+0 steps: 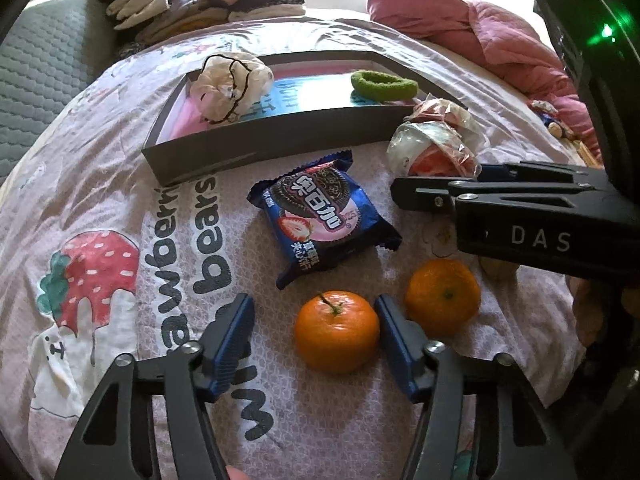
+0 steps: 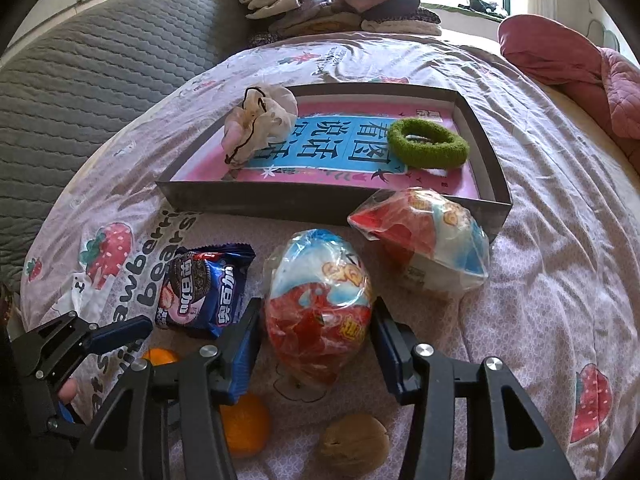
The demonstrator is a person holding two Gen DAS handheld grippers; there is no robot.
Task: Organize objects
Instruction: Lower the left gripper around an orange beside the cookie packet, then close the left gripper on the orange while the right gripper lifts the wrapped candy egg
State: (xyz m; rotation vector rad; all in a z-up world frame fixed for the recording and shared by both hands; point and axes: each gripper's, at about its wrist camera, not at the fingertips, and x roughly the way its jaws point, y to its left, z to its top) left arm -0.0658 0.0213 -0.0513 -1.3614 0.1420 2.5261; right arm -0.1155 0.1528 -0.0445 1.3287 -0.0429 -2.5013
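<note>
A bed covered by a strawberry-print sheet [image 1: 120, 184] is shown, with a shallow grey box [image 2: 256, 202] lying on it. Inside the box, a cream scrunchie [image 2: 260, 120] is seen at the left and a green hair band [image 2: 428, 144] at the right. The left gripper [image 1: 316, 320] is held with its blue pads wide apart around a tangerine with a stem [image 1: 337, 330]; the right-hand pad is touching or nearly touching the fruit, while a clear gap is left at the other pad. A second tangerine [image 1: 443, 296] is placed just beside it, and a blue biscuit packet [image 1: 322, 216] lies between the fruit and the box. The right gripper [image 2: 318, 328] is set around a plastic-wrapped snack [image 2: 320, 308], both pads at its wrapper; whether pressure is applied cannot be told. A second wrapped snack [image 2: 424, 236] rests against the box wall. A walnut [image 2: 354, 440] is visible near the lower edge.
</note>
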